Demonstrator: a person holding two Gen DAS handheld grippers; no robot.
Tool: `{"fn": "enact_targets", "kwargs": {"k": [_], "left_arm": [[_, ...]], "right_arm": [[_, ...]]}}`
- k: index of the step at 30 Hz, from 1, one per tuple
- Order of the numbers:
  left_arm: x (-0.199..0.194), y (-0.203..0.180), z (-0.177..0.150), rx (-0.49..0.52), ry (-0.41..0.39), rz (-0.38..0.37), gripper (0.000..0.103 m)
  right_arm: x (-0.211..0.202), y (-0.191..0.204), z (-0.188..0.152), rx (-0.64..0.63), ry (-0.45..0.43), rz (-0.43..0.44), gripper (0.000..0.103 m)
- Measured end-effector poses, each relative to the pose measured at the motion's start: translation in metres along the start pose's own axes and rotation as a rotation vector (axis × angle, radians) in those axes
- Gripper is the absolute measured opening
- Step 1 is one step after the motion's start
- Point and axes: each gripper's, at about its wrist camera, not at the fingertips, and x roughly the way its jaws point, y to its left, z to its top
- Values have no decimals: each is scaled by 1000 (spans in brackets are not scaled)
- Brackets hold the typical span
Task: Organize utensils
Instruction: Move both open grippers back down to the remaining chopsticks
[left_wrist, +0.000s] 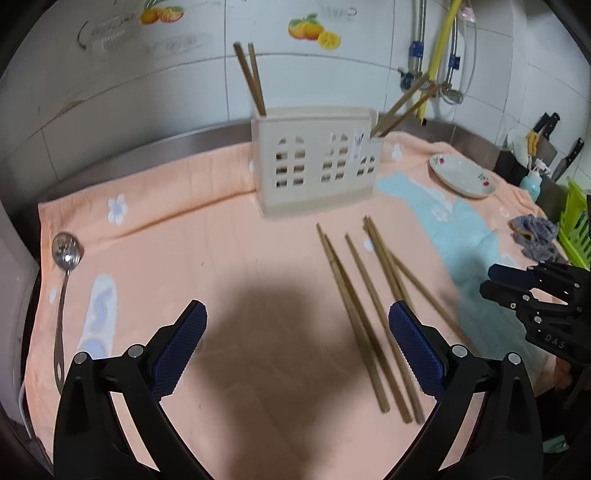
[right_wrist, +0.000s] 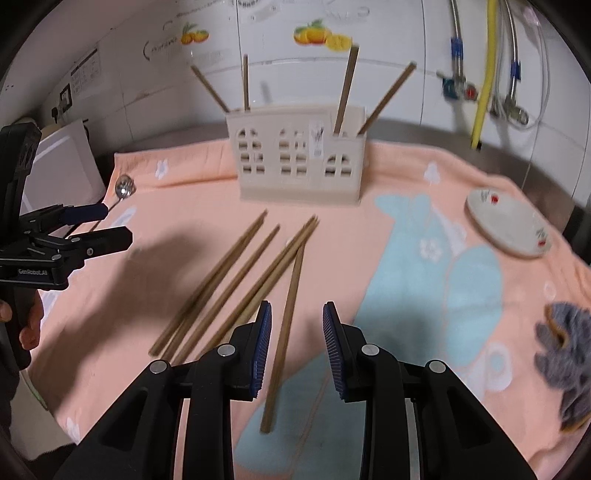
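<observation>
1. A peach-coloured towel (left_wrist: 192, 236) with pale blue patches covered a steel counter against a white tiled wall.
2. At the far edge of the towel, toward 12 o'clock in both views, stood a cream plastic utensil holder (left_wrist: 316, 162) with window-shaped cut-outs. Two chopsticks rose from its left end and two leaned out of its right end.
3. The loose chopsticks (left_wrist: 364, 306) lay flat on the towel in front of the holder, fanned out side by side, several touching or crossing.
4. The left gripper (left_wrist: 295, 343) hovered over bare towel with its blue-padded jaws spread wide and nothing between them; the loose chopsticks lay at its 2 o'clock, passing just beside its right pad.
5. The right gripper (right_wrist: 297, 347) hovered above the right end of the fan, its jaws parted with a narrow gap. One chopstick (right_wrist: 286, 321) appeared in that gap, but the pads did not press on it.
6. A slotted metal spoon (left_wrist: 62, 288) lay at the towel's left edge, at 9 o'clock in the left wrist view.
7. A white plate (right_wrist: 508, 227) with small red motifs sat at 2 o'clock in the right wrist view, and a grey cloth (right_wrist: 565, 354) lay at 4 o'clock.
</observation>
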Motion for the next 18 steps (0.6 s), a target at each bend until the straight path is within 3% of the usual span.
{"fn": "enact_targets", "kwargs": {"k": [18], "left_arm": [[12, -6, -31, -28, 53, 39, 98]], "right_arm": [[28, 6, -31, 27, 88, 26, 25]]}}
